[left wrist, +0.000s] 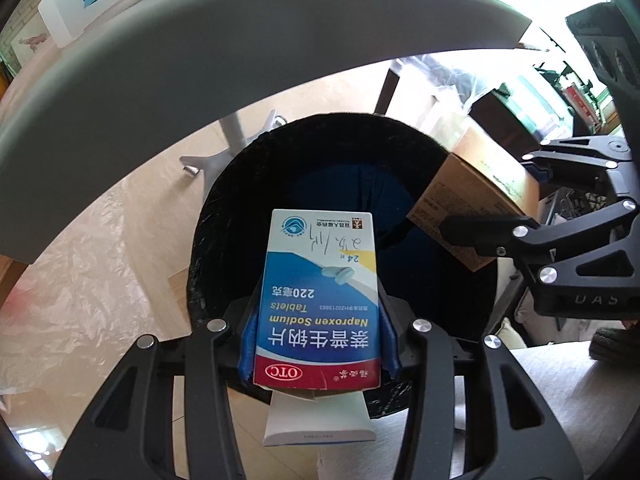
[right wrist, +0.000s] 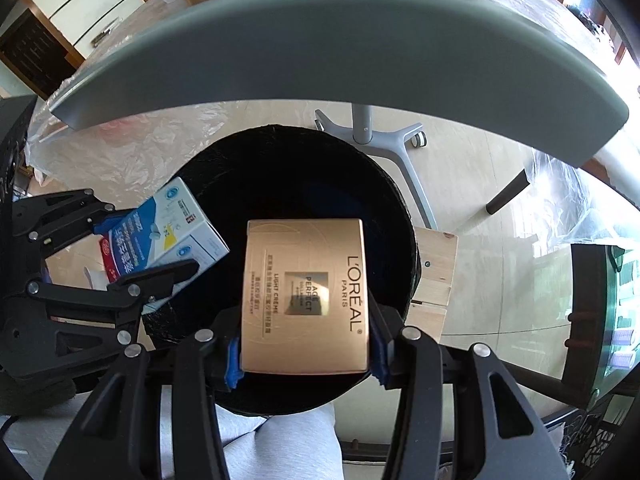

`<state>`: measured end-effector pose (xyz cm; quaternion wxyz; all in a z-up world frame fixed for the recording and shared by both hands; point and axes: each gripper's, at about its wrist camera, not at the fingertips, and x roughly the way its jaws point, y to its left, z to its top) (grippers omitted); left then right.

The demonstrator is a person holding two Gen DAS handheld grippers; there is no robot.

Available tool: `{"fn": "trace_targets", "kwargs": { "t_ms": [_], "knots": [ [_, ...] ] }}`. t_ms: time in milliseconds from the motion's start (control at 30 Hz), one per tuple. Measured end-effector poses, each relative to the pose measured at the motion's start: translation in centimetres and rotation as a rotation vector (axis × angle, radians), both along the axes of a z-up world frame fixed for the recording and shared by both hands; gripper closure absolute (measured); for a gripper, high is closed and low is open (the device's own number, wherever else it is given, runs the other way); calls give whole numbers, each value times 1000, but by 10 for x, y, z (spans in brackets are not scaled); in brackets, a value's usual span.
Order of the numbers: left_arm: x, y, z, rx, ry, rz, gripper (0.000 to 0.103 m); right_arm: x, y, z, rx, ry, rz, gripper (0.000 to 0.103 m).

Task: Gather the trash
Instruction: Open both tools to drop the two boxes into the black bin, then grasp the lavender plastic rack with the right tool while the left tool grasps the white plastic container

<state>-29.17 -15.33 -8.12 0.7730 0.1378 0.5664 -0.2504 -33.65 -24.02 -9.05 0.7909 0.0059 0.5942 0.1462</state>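
Note:
My left gripper [left wrist: 318,344] is shut on a blue and white Naproxen Sodium tablet box [left wrist: 318,296] and holds it over the open black trash bin [left wrist: 248,168] on the floor. My right gripper [right wrist: 306,354] is shut on a gold L'Oréal cream box [right wrist: 306,296] and holds it over the same bin [right wrist: 248,168]. In the right wrist view the tablet box [right wrist: 168,232] and the left gripper [right wrist: 132,252] show at the left. In the left wrist view the gold box [left wrist: 472,196] and the right gripper [left wrist: 480,236] show at the right.
The grey edge of a table [right wrist: 320,48] arches above the bin, with its wheeled base [right wrist: 384,140] on the wood floor behind. Clear plastic sheeting [left wrist: 80,248] lies left of the bin. A small wooden block [right wrist: 436,264] stands beside the bin. My grey trouser legs [right wrist: 276,440] are below.

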Motion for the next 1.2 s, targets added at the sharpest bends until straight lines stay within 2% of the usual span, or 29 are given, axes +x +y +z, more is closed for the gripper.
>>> {"fn": "trace_targets", "kwargs": {
  "t_ms": [33, 100, 300, 400, 433, 500, 600, 700, 833, 900, 1067, 1200],
  "knots": [
    [0, 1, 2, 2, -19, 13, 33, 0, -2, 1, 2, -6, -6, 53],
    [0, 6, 8, -14, -48, 34, 25, -1, -6, 6, 1, -18, -22, 37],
    [1, 25, 32, -76, -52, 71, 25, -12, -25, 44, 12, -111, -39, 32],
    [-2, 34, 62, -144, -88, 60, 25, -17, -35, 69, 28, -173, -42, 20],
    [-3, 37, 70, -161, -102, 52, 22, -18, -36, 81, 30, -210, -41, 18],
    [-2, 42, 96, -197, -163, 40, 15, -18, -38, 103, 34, -274, -35, 12],
    [6, 50, 132, -227, -278, 48, 4, -10, -38, 122, 53, -324, -23, 8],
    [28, 60, 151, -182, -380, 86, 3, 6, -31, 136, 58, -371, -1, 8],
    [72, 76, 153, -105, -425, 140, 3, 28, -16, 139, 29, -389, 43, 8],
    [85, 85, 151, -92, -421, 159, 3, 43, -9, 135, 17, -374, 67, 8],
    [131, 106, 138, -75, -368, 170, 3, 51, 0, 123, -1, -341, 107, 8],
    [154, 118, 125, -86, -309, 171, 3, 62, 3, 114, 13, -304, 117, 8]
  ]
}}
